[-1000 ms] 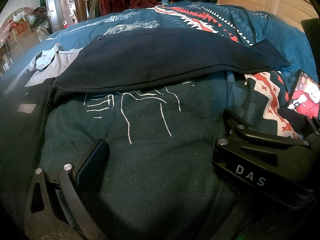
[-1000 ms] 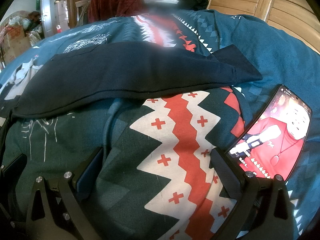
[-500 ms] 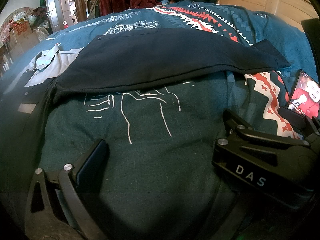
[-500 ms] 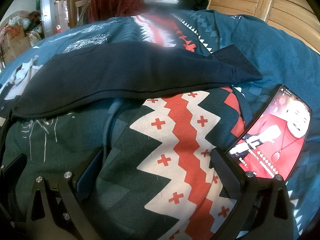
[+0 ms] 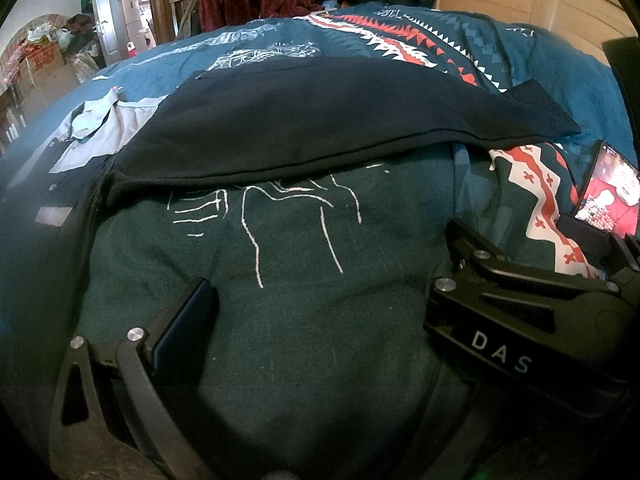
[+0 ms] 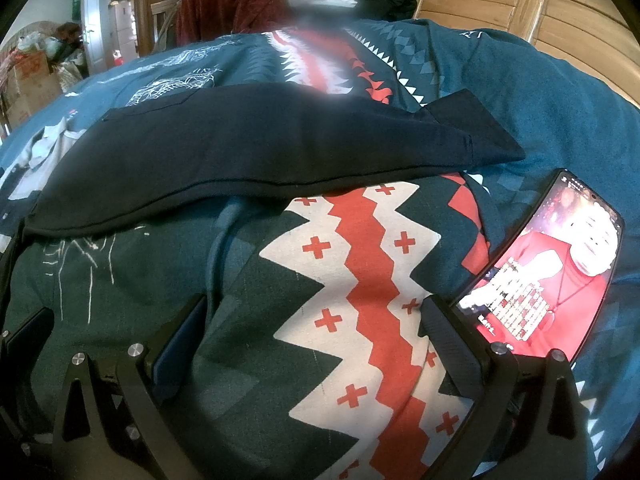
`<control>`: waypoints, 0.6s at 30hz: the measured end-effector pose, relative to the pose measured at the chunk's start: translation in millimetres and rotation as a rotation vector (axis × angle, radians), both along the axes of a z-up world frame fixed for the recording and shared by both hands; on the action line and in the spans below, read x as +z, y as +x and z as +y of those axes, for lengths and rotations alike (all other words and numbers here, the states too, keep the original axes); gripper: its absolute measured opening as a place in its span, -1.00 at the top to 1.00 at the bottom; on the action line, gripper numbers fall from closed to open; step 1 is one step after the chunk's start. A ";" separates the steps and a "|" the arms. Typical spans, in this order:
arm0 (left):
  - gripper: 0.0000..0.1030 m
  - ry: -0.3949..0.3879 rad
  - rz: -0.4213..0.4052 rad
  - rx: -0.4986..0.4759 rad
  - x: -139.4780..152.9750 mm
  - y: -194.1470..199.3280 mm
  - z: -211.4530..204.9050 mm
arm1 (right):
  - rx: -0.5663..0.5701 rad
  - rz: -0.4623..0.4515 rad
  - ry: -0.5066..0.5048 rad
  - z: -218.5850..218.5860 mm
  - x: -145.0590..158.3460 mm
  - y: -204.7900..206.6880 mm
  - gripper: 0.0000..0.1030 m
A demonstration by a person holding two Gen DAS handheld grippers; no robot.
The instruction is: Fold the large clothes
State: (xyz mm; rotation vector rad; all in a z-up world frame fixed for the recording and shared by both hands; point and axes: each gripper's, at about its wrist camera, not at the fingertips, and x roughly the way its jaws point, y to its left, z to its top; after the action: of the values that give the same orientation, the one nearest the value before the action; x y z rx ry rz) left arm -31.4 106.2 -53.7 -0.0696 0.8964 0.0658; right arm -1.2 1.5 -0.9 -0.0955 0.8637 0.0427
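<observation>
Ahead of the left tongs (image 5: 320, 312), lies the black garment (image 5: 320, 120), spread flat in a wide band across the patterned bedspread (image 5: 304, 360), near hem facing the tongs and well clear of them. Shows only one pad (image 5: 184, 328) on the left; hides the other behind the dark body of the right tongs (image 5: 520, 320), which crowds in from the right. Looks spread wide, gripping nothing. Further left of the black cloth, has a grey shirt (image 5: 108, 132) tucked partly beneath it.

Before the right tongs (image 6: 316, 308), stretches the same black garment (image 6: 260, 152), one sleeve or corner poking out to the right. Stands wide apart as well, both pads resting low on the red zigzag of the bedspread (image 6: 360, 280), holding nothing. Just beside the right pad, rests a lit phone (image 6: 560, 272).

Seems to be the reach for the near hem. To do it well: go forward with both tongs level, take the hem near its two ends, pinch all layers together, lift evenly, and keep clear of the phone and of the bedspread underneath.
</observation>
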 end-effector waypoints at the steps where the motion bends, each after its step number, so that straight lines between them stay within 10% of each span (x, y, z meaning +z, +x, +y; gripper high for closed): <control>1: -1.00 0.005 0.021 -0.008 1.0 3.1 -0.2 | -0.002 0.003 0.003 -0.2 -0.1 0.4 -1.00; 12: -0.99 -0.153 0.231 -0.377 25.1 15.1 37.3 | -0.004 -0.012 0.047 -6.9 4.2 -0.3 -1.00; 18: -1.00 -0.230 0.017 -0.318 102.1 -14.2 115.9 | -0.003 -0.010 0.018 -3.5 2.9 -1.0 -1.00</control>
State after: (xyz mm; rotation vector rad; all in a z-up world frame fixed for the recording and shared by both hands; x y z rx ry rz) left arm -45.6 222.0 48.3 -0.1396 0.9198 -0.3334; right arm -2.2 -2.0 2.0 -0.0780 0.8535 0.0472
